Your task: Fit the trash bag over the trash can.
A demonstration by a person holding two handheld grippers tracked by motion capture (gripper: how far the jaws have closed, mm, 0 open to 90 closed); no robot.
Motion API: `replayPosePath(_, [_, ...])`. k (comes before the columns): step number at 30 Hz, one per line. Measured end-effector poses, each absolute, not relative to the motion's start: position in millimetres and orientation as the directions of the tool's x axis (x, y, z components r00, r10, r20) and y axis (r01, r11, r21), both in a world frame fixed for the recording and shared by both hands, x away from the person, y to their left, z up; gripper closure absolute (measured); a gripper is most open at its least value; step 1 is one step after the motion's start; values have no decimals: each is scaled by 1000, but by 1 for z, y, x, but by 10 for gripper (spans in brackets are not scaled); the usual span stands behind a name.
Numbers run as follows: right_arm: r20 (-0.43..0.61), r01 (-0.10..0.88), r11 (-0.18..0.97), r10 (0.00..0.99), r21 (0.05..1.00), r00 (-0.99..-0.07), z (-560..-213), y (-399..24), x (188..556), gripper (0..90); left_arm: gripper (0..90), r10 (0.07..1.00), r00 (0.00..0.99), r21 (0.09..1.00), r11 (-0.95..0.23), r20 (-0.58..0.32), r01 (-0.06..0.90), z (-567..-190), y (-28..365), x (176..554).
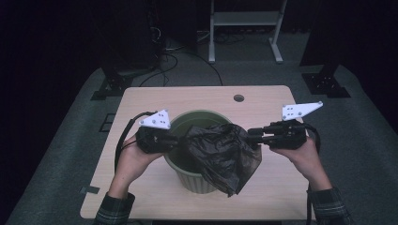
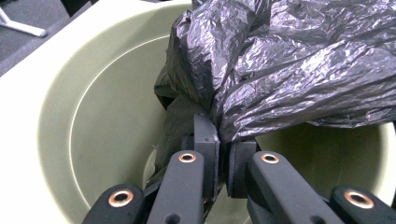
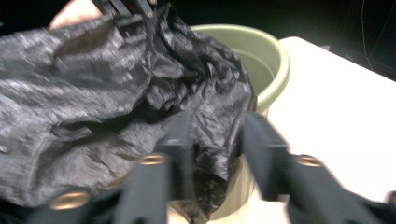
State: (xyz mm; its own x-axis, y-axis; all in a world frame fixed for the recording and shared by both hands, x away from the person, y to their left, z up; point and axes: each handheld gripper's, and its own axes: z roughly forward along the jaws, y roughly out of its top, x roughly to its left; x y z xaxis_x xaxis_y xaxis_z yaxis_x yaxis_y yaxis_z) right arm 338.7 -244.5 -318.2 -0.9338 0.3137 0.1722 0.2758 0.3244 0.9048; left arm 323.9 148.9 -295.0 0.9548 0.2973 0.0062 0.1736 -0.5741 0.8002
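A pale green bin (image 1: 197,114) stands in the middle of the table (image 1: 277,187). A crumpled black plastic bag (image 1: 220,152) lies over its mouth and hangs down its front right side. My left gripper (image 1: 180,139) is at the bin's left rim, shut on a fold of the bag (image 2: 289,70) above the bin's inside (image 2: 107,116). My right gripper (image 1: 251,136) is at the bag's right edge. In the blurred right gripper view its jaws (image 3: 217,126) stand apart, with bag (image 3: 93,102) between them and the bin (image 3: 275,56) behind.
A small round hole (image 1: 239,98) sits in the tabletop near the far edge. A white frame (image 1: 244,18), black stands (image 1: 112,79) and cables (image 1: 164,61) stand on the grey floor beyond the table. Bare tabletop (image 3: 336,102) lies to the right of the bin.
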Motion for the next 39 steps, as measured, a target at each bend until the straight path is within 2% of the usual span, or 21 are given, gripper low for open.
replayPosePath(1, [170, 278, 333, 318, 901, -933, -320, -244, 340, 816, 854, 295, 955, 799, -576, 9, 171, -295, 148, 323])
replayPosePath(3, [156, 266, 327, 327, 907, -932, -321, -242, 342, 870, 850, 287, 958, 793, -586, 11, 166, -296, 147, 322])
replayPosePath(8, [146, 244, 268, 339, 932, -929, -314, -236, 352, 900, 818, 288, 957, 778, -611, 44, 148, -297, 143, 318])
replayPosePath(13, [122, 217, 273, 327, 937, -937, -302, -213, 362, 900, 676, 300, 949, 756, -643, 96, 126, -298, 136, 318])
replayPosePath(15, [111, 209, 291, 320, 934, -941, -300, -202, 367, 900, 508, 325, 939, 764, -633, 116, 125, -298, 136, 318])
replayPosePath(16, [100, 205, 305, 325, 930, -940, -300, -196, 369, 900, 391, 330, 935, 768, -631, 133, 113, -298, 137, 318])
replayPosePath(19, [100, 205, 315, 319, 927, -943, -302, -190, 371, 900, 194, 349, 923, 794, -602, 164, 86, -297, 143, 314])
replayPosePath(23, [96, 211, 328, 333, 921, -938, -307, -188, 374, 900, 81, 317, 937, 818, -571, 147, 65, -292, 152, 308])
replayPosePath(33, [85, 237, 315, 430, 919, -899, -308, -209, 380, 900, 79, 286, 948, 837, -546, 141, 40, -286, 161, 303])
replayPosePath(39, [85, 237, 301, 442, 924, -893, -308, -216, 380, 900, 89, 270, 951, 845, -535, 153, 16, -274, 157, 303])
